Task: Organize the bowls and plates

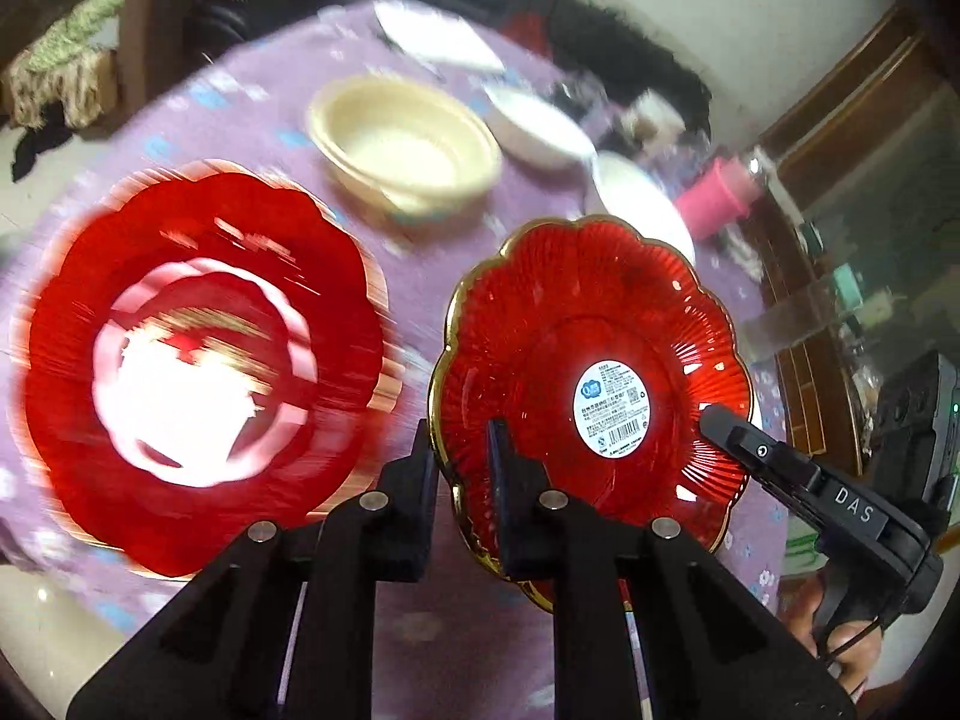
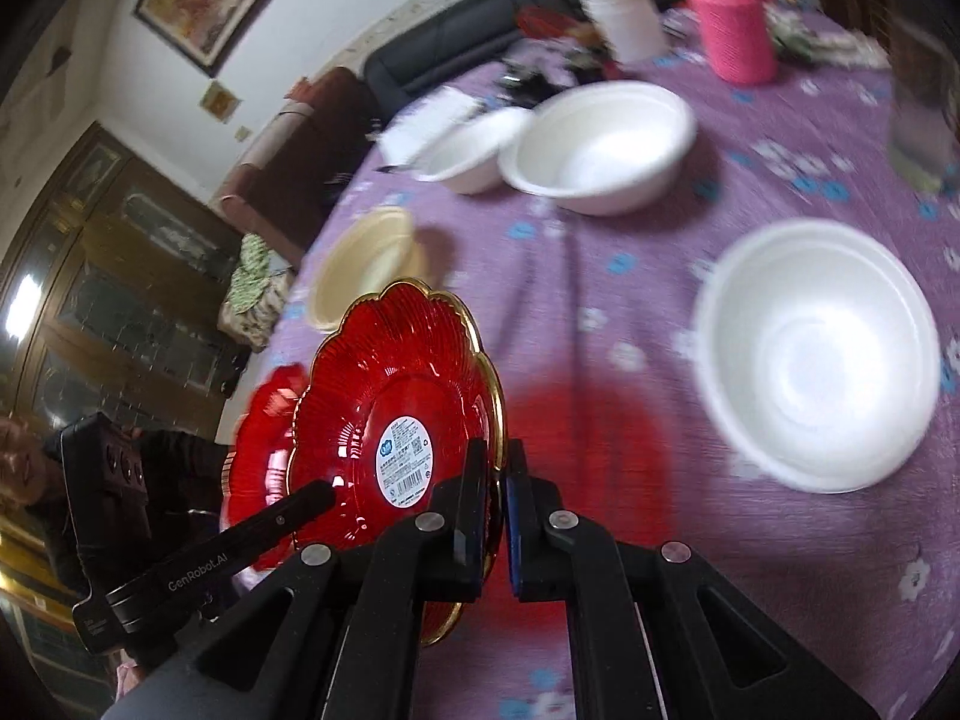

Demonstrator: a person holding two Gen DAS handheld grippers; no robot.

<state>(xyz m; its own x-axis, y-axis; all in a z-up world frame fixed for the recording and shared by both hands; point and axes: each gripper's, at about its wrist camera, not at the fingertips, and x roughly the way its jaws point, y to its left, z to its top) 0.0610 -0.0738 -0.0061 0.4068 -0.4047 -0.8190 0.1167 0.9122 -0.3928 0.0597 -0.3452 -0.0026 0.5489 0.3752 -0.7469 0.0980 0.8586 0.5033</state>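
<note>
Left wrist view: left gripper (image 1: 462, 438) pinches the near rim of the lifted red plate (image 1: 591, 360); second red plate (image 1: 198, 354) lies on the purple tablecloth (image 1: 252, 120).
Right wrist view: right gripper (image 2: 495, 468) pinches the opposite rim; white bowl (image 2: 816, 354) sits well apart.

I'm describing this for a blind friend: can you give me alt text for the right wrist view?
Two black tongs, the right and the left, each pinch the gold rim of a red scalloped plate held tilted above a purple flowered tablecloth. A second red plate lies behind it. Three white bowls and a cream bowl sit on the cloth beyond.
</note>
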